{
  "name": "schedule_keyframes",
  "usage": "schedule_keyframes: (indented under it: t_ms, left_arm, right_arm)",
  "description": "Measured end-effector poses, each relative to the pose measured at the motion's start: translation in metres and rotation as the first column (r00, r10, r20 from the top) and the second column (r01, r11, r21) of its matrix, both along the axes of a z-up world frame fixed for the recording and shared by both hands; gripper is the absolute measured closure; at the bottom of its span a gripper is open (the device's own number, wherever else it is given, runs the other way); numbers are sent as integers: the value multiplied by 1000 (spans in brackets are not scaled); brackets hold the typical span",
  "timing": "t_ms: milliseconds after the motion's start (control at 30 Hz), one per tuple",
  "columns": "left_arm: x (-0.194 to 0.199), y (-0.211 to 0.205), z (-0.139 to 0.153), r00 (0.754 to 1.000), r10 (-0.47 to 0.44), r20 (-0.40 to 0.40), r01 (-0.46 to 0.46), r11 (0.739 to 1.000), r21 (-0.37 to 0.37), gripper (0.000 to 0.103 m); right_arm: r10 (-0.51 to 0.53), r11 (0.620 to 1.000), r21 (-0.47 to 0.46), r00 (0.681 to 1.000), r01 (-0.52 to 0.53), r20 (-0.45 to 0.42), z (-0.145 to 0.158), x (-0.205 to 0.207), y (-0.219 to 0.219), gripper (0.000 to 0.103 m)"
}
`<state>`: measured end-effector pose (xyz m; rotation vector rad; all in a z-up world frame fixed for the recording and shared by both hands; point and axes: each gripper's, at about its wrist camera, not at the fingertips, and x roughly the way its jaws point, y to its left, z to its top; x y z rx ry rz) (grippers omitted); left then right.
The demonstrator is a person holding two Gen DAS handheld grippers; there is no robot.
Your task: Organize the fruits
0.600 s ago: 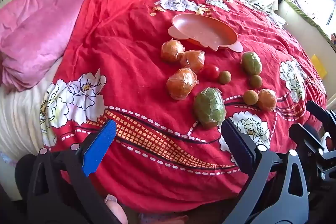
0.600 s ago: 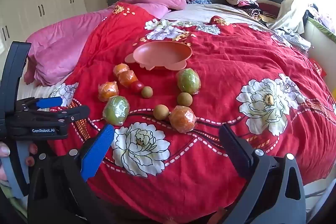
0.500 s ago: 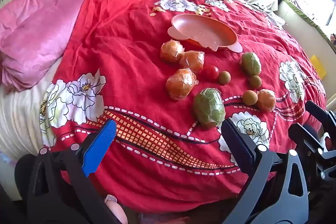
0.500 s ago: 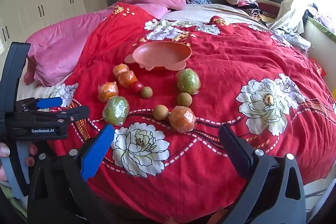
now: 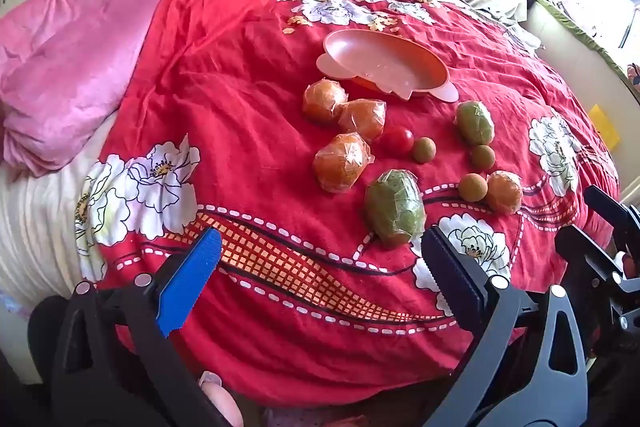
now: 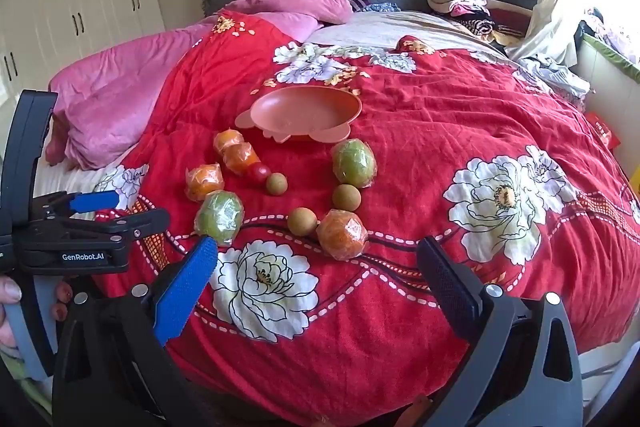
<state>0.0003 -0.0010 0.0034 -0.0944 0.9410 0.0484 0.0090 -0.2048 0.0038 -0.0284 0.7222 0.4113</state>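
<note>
Right wrist view: task not begun. Pink dish point(image 6: 304, 109) empty mid-bed; wrapped oranges point(image 6: 342, 233), green fruits point(image 6: 354, 163), tomato point(image 6: 259, 173) etc. loose on red quilt point(image 6: 440, 115) toward foot edge. Left hand-held gripper point(image 5: 318, 273) & right hand-held gripper point(image 6: 318, 277) fully open, holding nothing. Wardrobe point(image 6: 80, 7) along wall.

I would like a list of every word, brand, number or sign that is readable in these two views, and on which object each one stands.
"GenRobot.AI": white letters on the black body of the left gripper, seen at the left edge of the right wrist view.
Red packet at the right edge of the bed in the right wrist view: some marks, too small and blurred to read.
Nothing readable in the left wrist view; the wrapped fruits show no legible labels.
</note>
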Motion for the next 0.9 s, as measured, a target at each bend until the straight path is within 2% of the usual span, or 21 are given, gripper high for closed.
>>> schedule_keyframes:
  t_ms: [900]
  left_arm:
    - [-3,-3,4,1000,-20,22,20,1000,-5,9]
  right_arm:
    - [-1,1000,-7,1000,1,8,0,-2,0,4]
